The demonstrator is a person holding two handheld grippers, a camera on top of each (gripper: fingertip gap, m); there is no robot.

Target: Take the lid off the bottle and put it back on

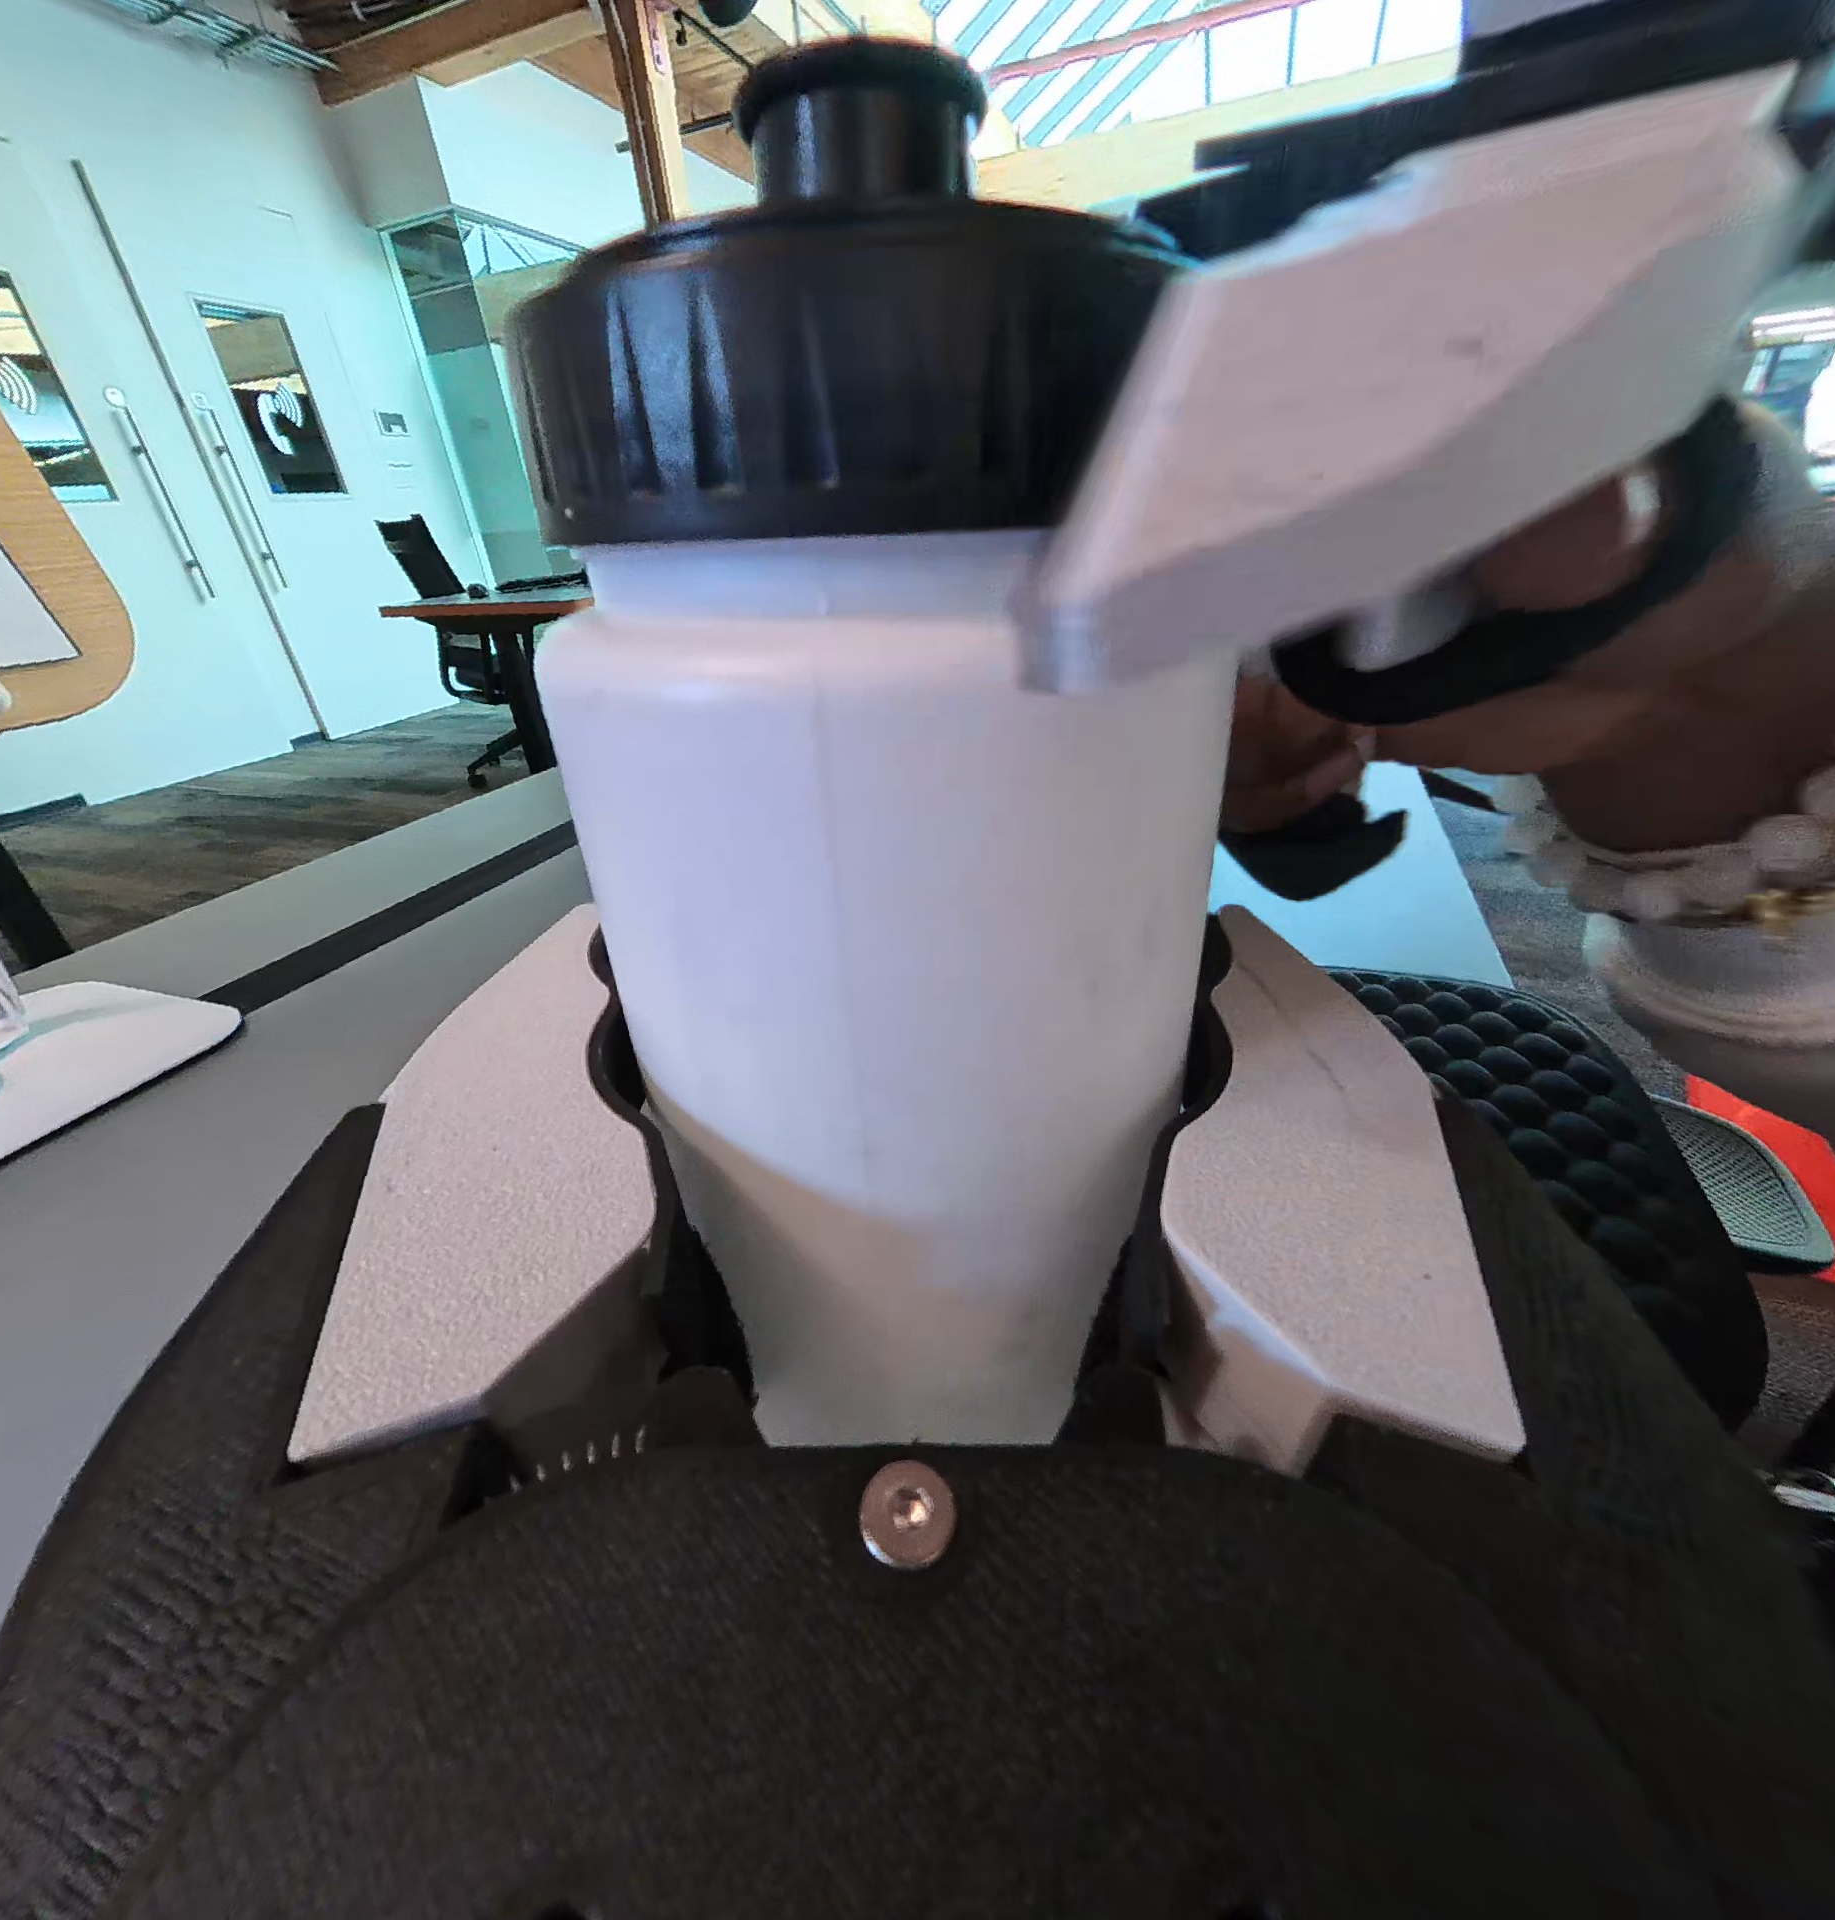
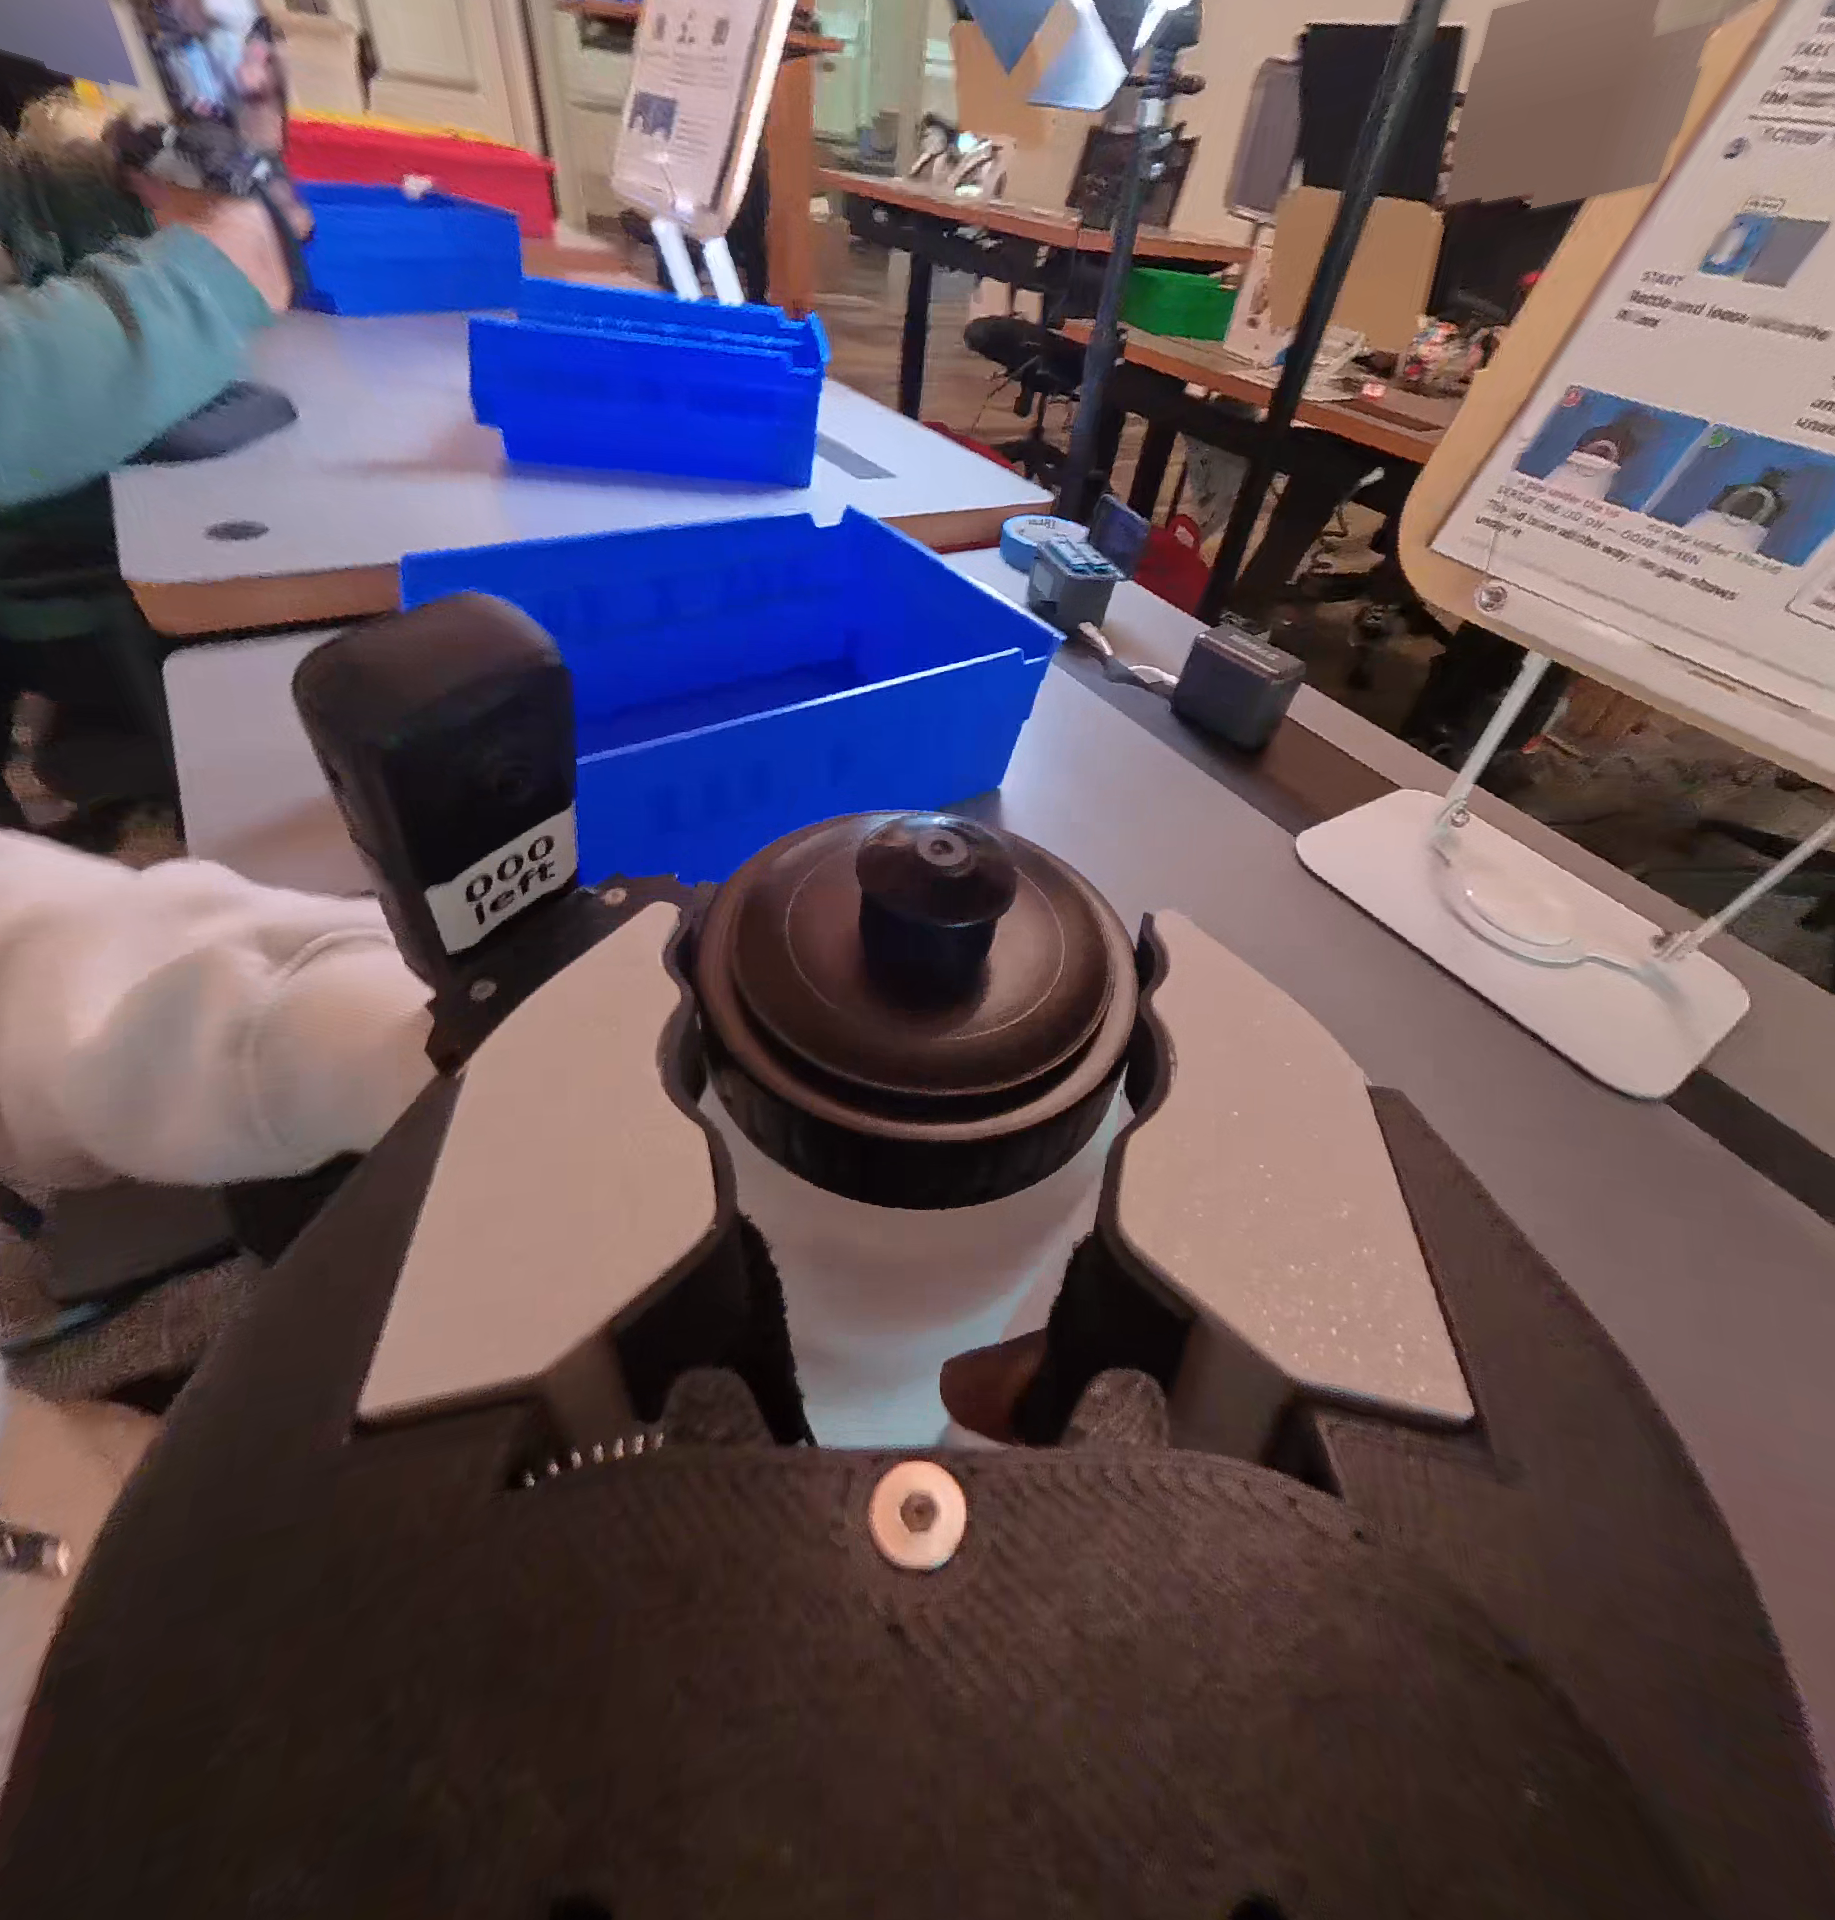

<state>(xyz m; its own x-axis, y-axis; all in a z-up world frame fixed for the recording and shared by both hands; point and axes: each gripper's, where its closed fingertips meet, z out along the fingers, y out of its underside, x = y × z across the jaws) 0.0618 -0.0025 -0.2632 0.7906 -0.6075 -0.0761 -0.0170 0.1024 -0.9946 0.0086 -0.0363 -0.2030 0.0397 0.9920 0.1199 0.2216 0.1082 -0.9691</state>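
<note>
The base of the white plastic bottle (image 1: 892, 883) is hidden in both views, so what it stands on cannot be told. In the left wrist view, its lower body is clamped between the closed fingers of the left gripper (image 1: 908, 1060); the ribbed black screw lid (image 1: 840, 384) is seated on the neck, blurred. In the right wrist view, the lid (image 2: 918, 1018) is flanked by the fingers of the right gripper (image 2: 913, 1029); whether they touch it cannot be made out. A blue plastic bin (image 2: 747, 675) is seen behind on the grey table (image 2: 1412, 1039).

One bottle (image 2: 892, 1278), one lid (image 2: 913, 1039), three blue bins (image 2: 788, 665).
</note>
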